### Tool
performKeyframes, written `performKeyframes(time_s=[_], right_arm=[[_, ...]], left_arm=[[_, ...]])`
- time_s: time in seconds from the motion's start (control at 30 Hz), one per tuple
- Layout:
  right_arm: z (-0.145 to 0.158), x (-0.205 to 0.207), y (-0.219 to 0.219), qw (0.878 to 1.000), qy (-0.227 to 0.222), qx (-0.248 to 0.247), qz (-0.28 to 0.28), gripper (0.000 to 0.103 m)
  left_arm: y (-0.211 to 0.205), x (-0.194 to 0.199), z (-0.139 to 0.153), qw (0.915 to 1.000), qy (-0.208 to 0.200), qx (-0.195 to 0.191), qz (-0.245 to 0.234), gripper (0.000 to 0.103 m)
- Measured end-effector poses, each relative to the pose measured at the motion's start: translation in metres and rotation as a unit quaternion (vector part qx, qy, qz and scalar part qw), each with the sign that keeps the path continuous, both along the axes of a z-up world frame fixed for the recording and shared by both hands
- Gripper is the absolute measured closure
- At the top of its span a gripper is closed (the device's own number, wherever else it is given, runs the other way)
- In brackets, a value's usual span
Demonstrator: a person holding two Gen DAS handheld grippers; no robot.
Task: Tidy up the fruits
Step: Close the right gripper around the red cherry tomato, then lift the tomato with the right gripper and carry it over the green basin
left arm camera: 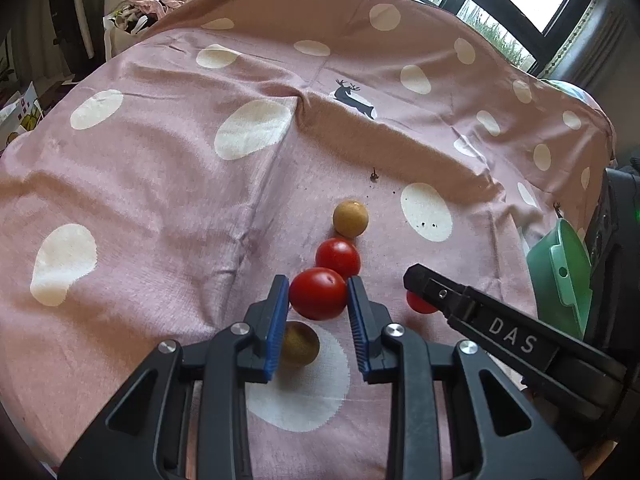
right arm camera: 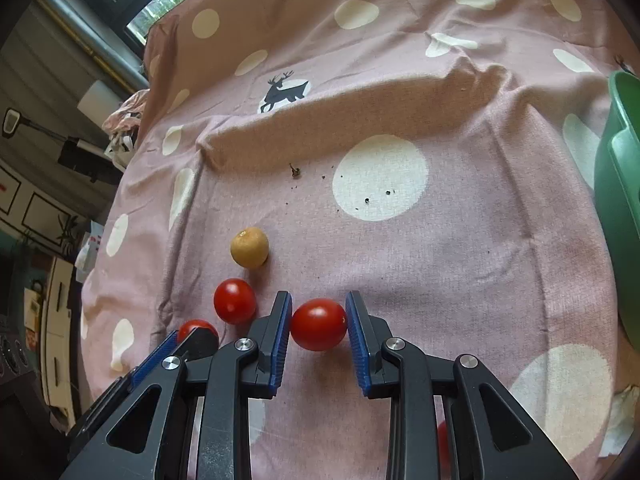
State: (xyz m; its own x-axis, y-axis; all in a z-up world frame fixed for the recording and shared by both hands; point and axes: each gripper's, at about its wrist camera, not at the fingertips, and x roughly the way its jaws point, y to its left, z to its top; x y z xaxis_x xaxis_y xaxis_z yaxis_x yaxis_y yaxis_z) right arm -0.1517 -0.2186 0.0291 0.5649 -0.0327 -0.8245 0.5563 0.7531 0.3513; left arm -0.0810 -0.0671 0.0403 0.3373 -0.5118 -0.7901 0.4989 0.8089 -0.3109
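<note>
Both grippers pinching: left gripper [left arm camera: 318, 294] clamped on a red tomato [left arm camera: 318, 294], right gripper [right arm camera: 318, 324] clamped on another tomato [right arm camera: 318, 324], each fruit squarely between blue pads. Green bowl [right arm camera: 620, 200] off to the right of both fruits, nearer the right gripper, so first in line to deliver.

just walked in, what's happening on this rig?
A person works two handheld grippers over a pink dotted cloth, sorting small fruits. The left gripper is shut on a red tomato, and the right gripper is shut on another red tomato. A third tomato and a yellow-brown fruit lie loose on the cloth. A green bowl sits at the right edge.
</note>
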Motion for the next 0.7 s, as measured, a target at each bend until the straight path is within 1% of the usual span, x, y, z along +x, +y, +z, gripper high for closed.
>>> performKeyframes(time_s=[0.3, 0.43, 0.57, 0.7], right_arm=[[0.0064, -0.0096, 0.0003, 1.000, 0.010, -0.018, -0.016, 0.073], [0.0052, -0.0104, 0.0000, 0.998, 0.033, -0.045, -0.026, 0.073], [-0.0004, -0.0103, -0.0013, 0.997, 0.052, -0.049, -0.028, 0.073], [-0.0001, -0.0083, 0.0051, 0.995, 0.065, -0.078, -0.021, 0.073]], left_arm=[[0.0022, -0.0047, 0.0081, 0.9998, -0.015, -0.012, 0.002, 0.074], [0.0029, -0.0055, 0.0083, 0.9998, -0.017, -0.011, 0.005, 0.074], [0.0040, -0.0044, 0.0084, 0.9998, -0.014, -0.011, 0.006, 0.074], [0.0041, -0.0037, 0.0084, 0.9998, -0.015, -0.008, 0.008, 0.074]])
